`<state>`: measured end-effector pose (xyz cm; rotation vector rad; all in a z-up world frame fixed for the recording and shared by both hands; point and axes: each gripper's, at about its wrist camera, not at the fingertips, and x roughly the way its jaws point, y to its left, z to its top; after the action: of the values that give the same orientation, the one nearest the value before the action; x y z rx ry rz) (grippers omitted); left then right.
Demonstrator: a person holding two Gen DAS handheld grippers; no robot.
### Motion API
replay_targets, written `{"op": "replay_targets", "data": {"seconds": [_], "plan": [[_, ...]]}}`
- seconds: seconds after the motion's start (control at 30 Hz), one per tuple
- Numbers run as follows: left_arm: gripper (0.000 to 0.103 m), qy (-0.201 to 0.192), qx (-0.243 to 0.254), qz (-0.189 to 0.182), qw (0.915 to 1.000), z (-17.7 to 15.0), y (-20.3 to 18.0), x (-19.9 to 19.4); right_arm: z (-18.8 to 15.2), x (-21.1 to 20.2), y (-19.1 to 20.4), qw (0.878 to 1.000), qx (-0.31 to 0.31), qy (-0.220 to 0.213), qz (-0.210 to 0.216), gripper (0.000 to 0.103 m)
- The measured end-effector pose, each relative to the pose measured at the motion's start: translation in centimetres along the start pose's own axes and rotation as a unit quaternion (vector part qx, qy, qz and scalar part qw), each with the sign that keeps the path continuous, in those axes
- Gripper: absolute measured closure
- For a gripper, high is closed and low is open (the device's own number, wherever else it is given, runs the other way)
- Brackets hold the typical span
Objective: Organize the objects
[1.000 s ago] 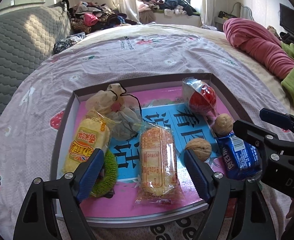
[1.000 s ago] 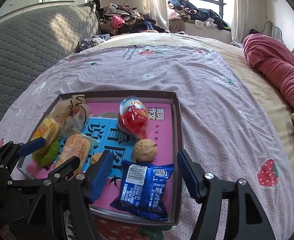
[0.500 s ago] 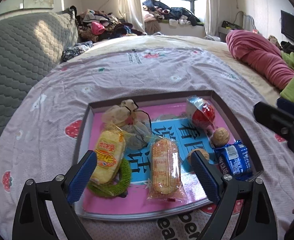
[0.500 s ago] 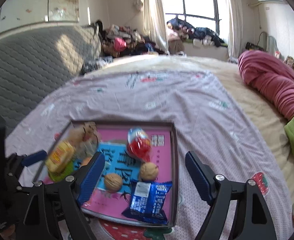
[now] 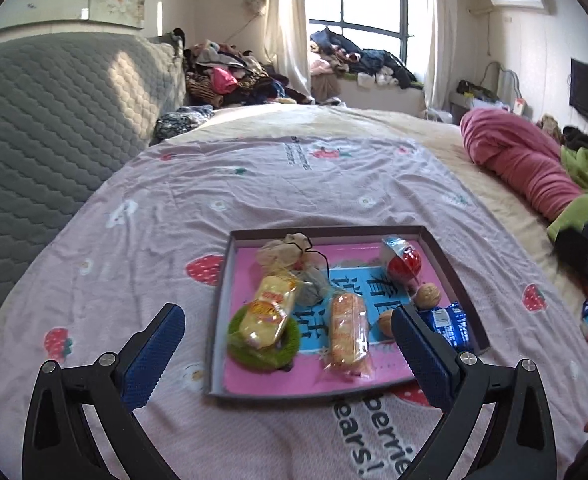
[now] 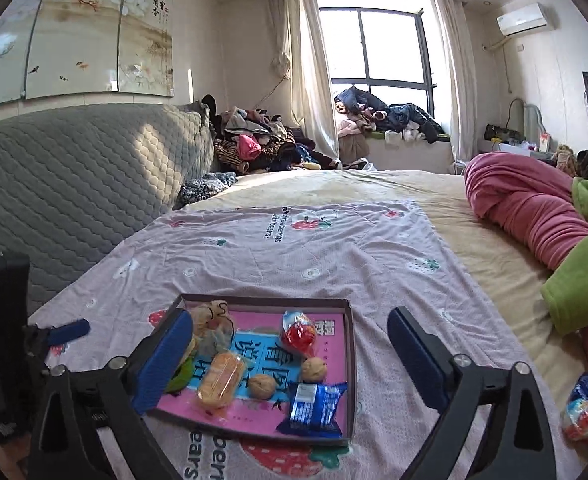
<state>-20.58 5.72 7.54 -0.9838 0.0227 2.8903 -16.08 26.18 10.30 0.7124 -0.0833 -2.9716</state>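
A shallow dark-rimmed tray (image 5: pixel 218 320) with a pink floor lies on the strawberry-print sheet. In it are a yellow snack pack (image 5: pixel 270 312) on a green knitted ring (image 5: pixel 260 356), an orange cake pack (image 5: pixel 347 334), two walnuts (image 5: pixel 426 296), a blue biscuit pack (image 6: pixel 313 406), a red-and-white egg toy (image 5: pixel 403 264) and a cloth pouch (image 5: pixel 288 252). My left gripper (image 5: pixel 286 322) hangs open above the tray's near side, holding nothing. My right gripper (image 6: pixel 290 320) is also raised over the tray (image 6: pixel 349 364); its jaws are opening and empty.
A grey quilted headboard (image 5: pixel 46 128) rises on the left. A rolled pink blanket (image 5: pixel 521 164) and a green cloth (image 6: pixel 577 292) lie on the right. Loose snack packets (image 6: pixel 583 408) sit on the bed right of the tray. Clothes are piled by the window (image 6: pixel 254 148).
Both grippers have lifted and drawn back from the tray, which now looks smaller. The right jaws have widened away from the blue biscuit pack; the left jaws have spread a little too.
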Motion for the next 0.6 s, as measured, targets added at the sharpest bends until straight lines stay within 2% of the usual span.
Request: {"op": "replay_targets", "data": {"seconds": [0.17, 0.33, 0.6], "plan": [[0.000, -0.013, -0.020, 0.019, 0.9995, -0.3, 2.2, -4.0, -0.9, -2.3, 1.1, 1.000, -0.017, 0.014, -0.004, 0.001], [0.000, -0.028, -0.022, 0.036, 0.9987, -0.6, 3.3, -8.1, -0.6, -5.6, 2.4, 0.999, -0.039, 0.003, -0.013, 0.001], [0.000, -0.030, -0.035, 0.038, 0.9982, -2.0, 4.4, -13.1, -1.3, -9.1, 3.3, 0.999, -0.033, 0.008, 0.000, 0.001]]}}
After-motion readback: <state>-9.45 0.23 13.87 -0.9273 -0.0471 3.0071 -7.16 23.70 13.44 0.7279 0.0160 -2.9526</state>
